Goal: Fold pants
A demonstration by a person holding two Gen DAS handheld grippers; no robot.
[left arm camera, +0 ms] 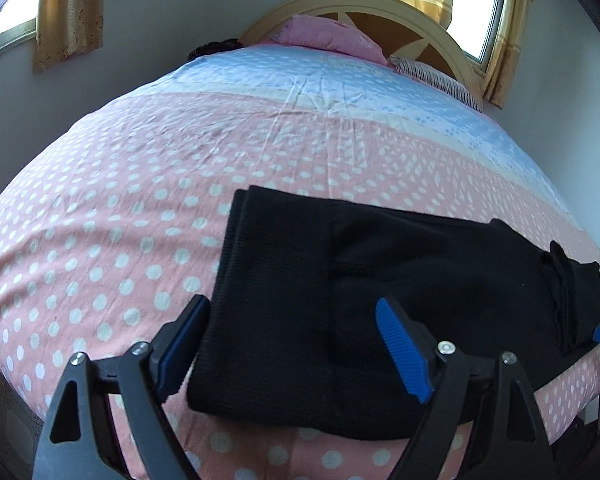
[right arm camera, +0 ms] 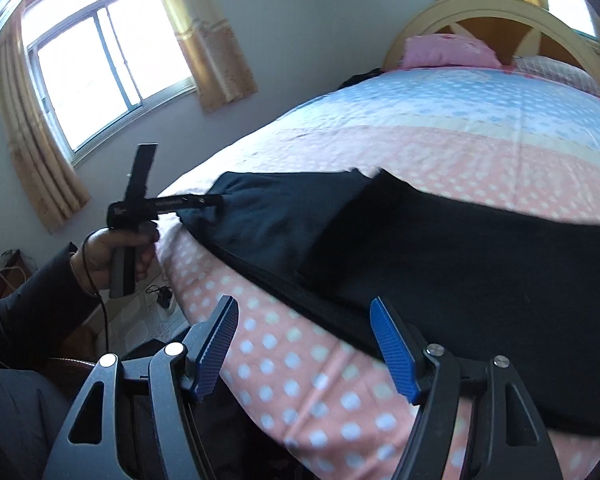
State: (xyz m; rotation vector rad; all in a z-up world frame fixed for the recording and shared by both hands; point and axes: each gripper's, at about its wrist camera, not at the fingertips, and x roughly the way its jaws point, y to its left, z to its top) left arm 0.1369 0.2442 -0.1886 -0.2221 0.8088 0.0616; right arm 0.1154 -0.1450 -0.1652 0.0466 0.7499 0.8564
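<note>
From the left wrist, the left tool [left arm camera: 296, 344] is hovering released, fingers straddling the near edge of the black pants [left arm camera: 380, 280] lying on the bed [left arm camera: 100, 220]. From the right wrist, the right tool [right arm camera: 304, 346] is hanging unclenched before the pants' near edge; both should probably grip every layer together before folding.

left claw [left arm camera: 296, 344] — black angular frame, silver screws, ribbed blue pads [left arm camera: 404, 350] | right claw [right arm camera: 304, 344] — same black frame, silver screws, blue ribbed pads [right arm camera: 392, 346] | left hand [right arm camera: 112, 252] — bare skin, dark sleeve [right arm camera: 32, 296], thin black cable at the wrist
</note>
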